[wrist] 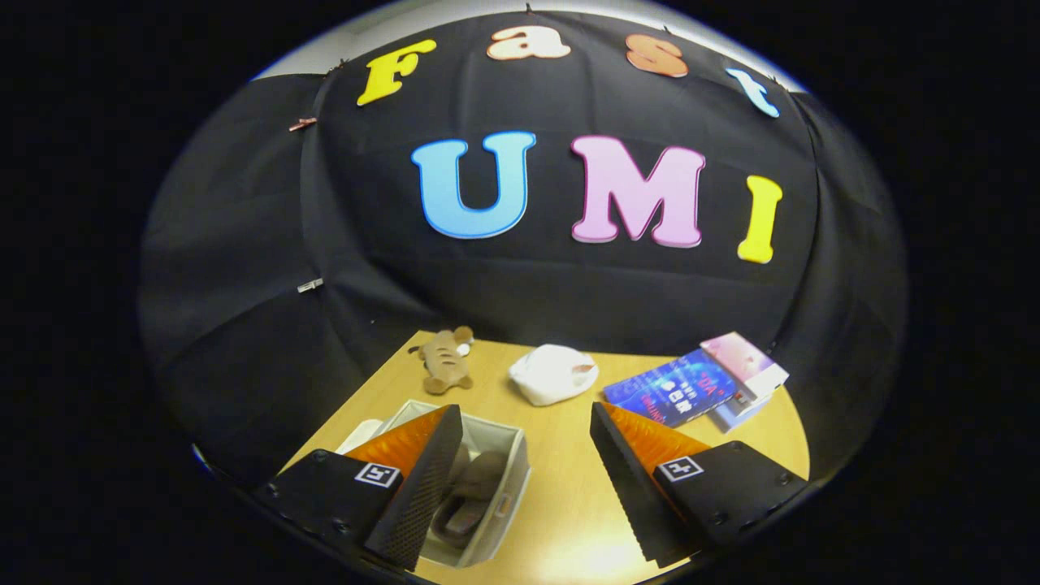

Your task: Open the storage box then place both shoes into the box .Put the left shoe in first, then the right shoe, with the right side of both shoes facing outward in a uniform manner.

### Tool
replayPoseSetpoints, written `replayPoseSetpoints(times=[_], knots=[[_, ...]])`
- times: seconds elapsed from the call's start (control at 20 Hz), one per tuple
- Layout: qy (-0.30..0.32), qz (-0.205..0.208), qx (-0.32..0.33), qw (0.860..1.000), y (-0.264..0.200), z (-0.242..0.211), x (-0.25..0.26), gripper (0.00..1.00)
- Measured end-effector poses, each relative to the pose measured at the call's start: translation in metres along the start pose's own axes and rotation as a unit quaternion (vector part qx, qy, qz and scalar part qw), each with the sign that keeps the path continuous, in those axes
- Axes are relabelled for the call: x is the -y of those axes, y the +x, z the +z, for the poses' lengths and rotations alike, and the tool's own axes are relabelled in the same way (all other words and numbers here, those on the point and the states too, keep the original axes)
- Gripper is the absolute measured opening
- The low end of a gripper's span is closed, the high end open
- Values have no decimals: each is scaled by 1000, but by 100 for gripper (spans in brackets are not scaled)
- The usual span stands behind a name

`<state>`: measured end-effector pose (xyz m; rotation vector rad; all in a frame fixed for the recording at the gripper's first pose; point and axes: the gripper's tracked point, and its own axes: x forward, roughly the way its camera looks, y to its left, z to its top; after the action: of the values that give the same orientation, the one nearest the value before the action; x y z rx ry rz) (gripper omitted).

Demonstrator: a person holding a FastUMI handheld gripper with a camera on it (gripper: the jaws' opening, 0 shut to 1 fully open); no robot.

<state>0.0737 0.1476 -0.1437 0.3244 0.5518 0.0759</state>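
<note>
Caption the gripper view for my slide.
Open hand-held gripper above table; shoes in storage box.

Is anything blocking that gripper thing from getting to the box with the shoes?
Nothing visible does. The hand-held gripper is open and holds nothing, and the open storage box lies right by one finger, with shoes already inside. The plush toy, white bundle and books lie beyond, out of the way.

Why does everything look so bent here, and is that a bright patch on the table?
In the gripper view the fisheye lens bows the table edge and the cloth wall; a glare spot sits on the wood between the open gripper fingers; the storage box, with a shoe inside, is partly hidden by one finger; the plush toy beyond looks slightly soft.
</note>
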Motion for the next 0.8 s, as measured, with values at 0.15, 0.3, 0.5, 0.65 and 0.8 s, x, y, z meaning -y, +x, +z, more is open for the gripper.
replayPoseSetpoints(times=[0.15,0.3,0.5,0.65,0.8], knots=[[-25,-14,53,998,-24,25,29,98],[-41,-16,93,995,-45,38,49,98],[-47,-37,105,993,-65,43,77,98],[-37,-63,112,991,-72,36,104,98],[-34,-82,111,990,-75,28,126,98]])
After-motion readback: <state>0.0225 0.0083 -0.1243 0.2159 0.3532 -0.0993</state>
